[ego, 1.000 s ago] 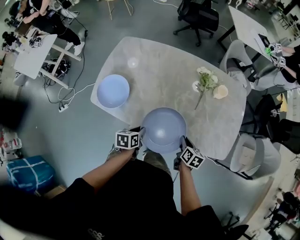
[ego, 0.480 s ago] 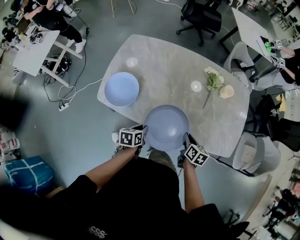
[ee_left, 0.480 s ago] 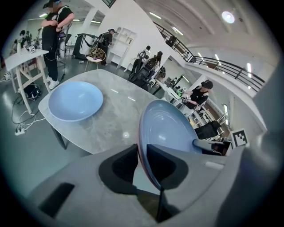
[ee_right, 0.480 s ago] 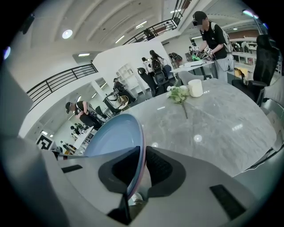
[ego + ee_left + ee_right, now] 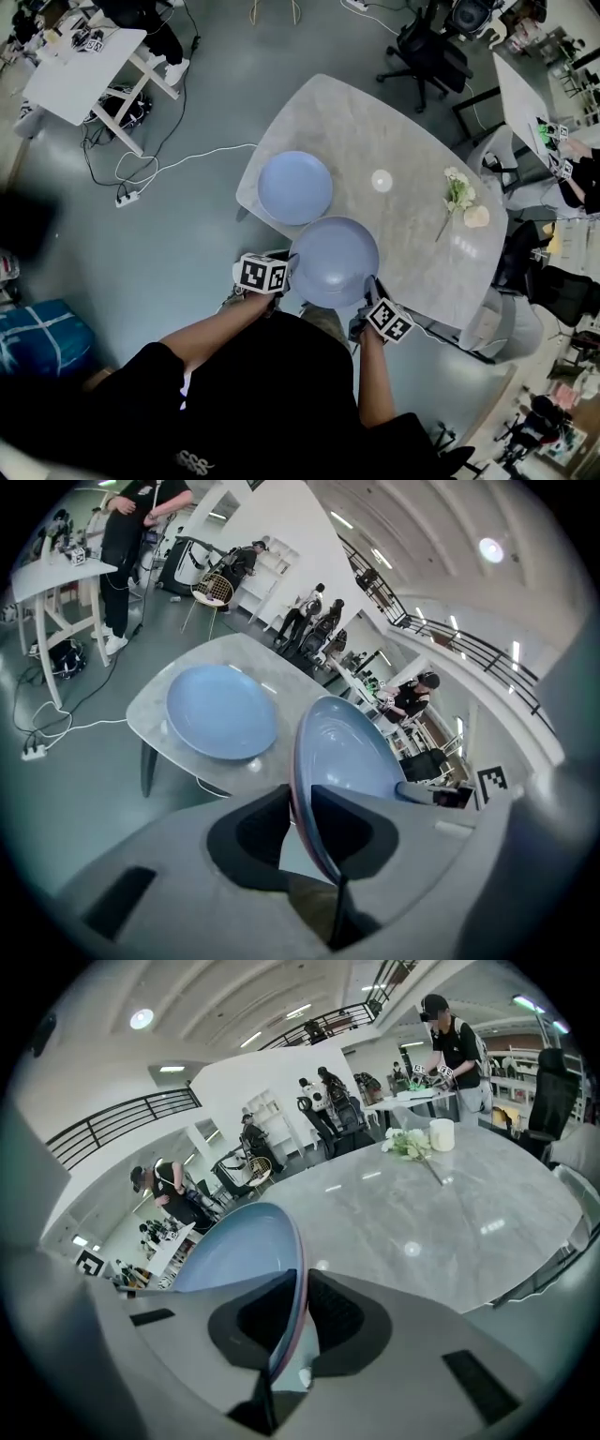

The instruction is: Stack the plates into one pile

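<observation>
Pinching held plate [image 5: 333,261] at its 9 o'clock rim with left tool [image 5: 287,272], jaws just eased wider yet with the rim still between the pads; pinching its 4 o'clock rim with right tool [image 5: 366,300], pads pressed on. Carried roughly level, hollow face up and bare, above the 6 o'clock edge of bench [image 5: 375,122]; round, so no long axis. Just beside at 11 o'clock, lying on the bench: second plate [image 5: 295,187], likewise bare. At 1 o'clock: white cup [image 5: 382,180], contents not visible.

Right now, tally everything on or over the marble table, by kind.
Blue plates: 2 (held plate, resting plate)
Flower bunch: 1
White cup: 1
Total: 4
</observation>
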`<state>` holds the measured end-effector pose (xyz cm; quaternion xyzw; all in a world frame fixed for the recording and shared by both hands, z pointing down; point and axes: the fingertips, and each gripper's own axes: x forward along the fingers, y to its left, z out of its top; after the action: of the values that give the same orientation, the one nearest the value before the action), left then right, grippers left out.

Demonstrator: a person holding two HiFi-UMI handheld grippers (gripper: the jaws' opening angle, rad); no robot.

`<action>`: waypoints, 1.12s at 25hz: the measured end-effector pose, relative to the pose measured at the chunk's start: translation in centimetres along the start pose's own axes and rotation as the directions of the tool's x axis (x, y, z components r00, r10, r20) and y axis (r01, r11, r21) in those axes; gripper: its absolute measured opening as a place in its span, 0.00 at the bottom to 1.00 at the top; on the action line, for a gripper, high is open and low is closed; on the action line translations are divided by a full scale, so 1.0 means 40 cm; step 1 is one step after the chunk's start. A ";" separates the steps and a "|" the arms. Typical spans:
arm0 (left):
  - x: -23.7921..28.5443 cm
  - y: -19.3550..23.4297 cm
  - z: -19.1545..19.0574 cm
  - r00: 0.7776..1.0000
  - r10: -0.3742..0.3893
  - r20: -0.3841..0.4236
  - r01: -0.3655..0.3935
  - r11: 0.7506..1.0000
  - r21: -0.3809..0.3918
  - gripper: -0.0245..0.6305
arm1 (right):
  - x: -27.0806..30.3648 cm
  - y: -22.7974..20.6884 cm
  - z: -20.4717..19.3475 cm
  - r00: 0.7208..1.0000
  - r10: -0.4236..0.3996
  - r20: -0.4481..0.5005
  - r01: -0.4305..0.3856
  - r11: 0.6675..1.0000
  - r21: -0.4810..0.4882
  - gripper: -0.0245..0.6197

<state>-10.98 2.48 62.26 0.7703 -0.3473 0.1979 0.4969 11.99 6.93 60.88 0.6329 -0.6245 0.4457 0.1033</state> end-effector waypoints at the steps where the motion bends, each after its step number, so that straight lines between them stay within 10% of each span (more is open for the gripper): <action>1: -0.026 0.033 0.017 1.000 -0.006 0.003 0.006 1.000 0.005 0.16 | 0.014 0.038 -0.017 1.000 -0.006 -0.002 0.006 1.000 0.001 0.11; 12: -0.164 0.273 0.114 1.000 -0.018 0.015 0.017 0.997 0.071 0.16 | 0.132 0.304 -0.071 0.998 -0.065 0.020 0.066 0.996 -0.056 0.11; 28: -0.055 0.446 0.310 0.999 0.036 0.014 -0.036 0.999 0.018 0.15 | 0.406 0.342 -0.021 0.995 -0.047 -0.083 0.044 0.998 -0.033 0.11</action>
<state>-26.02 -12.69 66.73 0.7698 -0.3625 0.2049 0.4837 -3.33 -6.53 66.81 0.6262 -0.6120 0.4595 0.1492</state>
